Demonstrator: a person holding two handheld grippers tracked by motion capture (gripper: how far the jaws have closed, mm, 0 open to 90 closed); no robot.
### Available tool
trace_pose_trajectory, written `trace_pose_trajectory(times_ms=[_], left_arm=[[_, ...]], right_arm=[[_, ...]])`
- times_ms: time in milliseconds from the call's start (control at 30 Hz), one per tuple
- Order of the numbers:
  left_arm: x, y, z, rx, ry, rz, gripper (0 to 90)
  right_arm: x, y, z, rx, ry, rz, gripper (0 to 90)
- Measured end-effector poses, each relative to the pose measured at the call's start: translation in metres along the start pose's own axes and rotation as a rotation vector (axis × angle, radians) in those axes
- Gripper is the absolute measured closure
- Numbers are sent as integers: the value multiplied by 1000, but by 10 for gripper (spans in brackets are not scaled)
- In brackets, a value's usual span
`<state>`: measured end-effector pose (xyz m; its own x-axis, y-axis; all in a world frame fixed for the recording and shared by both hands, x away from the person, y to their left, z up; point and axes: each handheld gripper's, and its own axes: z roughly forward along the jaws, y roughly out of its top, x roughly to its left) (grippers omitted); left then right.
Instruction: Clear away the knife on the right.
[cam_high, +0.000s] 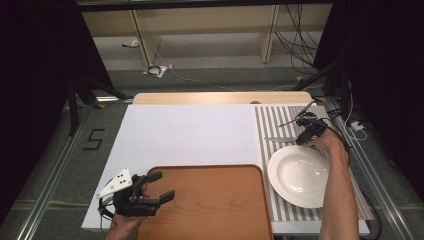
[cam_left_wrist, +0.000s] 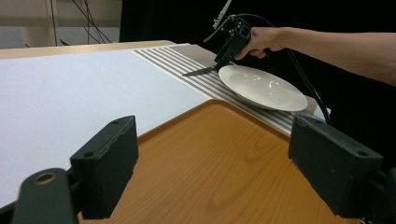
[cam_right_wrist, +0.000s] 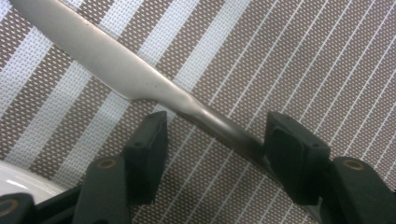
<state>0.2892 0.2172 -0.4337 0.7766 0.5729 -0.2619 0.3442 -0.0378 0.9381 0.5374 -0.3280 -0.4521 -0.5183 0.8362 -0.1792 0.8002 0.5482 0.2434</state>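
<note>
R gripper (cam_right_wrist: 212, 140) sits low over the knife (cam_right_wrist: 116, 65), jaws apart w/ the handle crossing between them, pads not pressing yet, prob lined up to pinch the thin neck. L gripper (cam_left_wrist: 212, 163) waits w/ jaws wide over the tray (cam_left_wrist: 224, 154).

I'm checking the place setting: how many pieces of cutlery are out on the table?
1. A table knife lies on the striped placemat just beyond the white plate, its handle between the right tool's open jaws.
</note>
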Motion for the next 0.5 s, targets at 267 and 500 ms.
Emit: trace_pose_trajectory(times_ms=[267, 500], left_arm=[[-1, 0, 0, 2, -5, 8, 159], [-1, 0, 1, 2, -5, 5, 159]], right_arm=[[-2, 0, 1, -11, 2, 7, 417], [-3, 0, 1, -11, 10, 6, 404]])
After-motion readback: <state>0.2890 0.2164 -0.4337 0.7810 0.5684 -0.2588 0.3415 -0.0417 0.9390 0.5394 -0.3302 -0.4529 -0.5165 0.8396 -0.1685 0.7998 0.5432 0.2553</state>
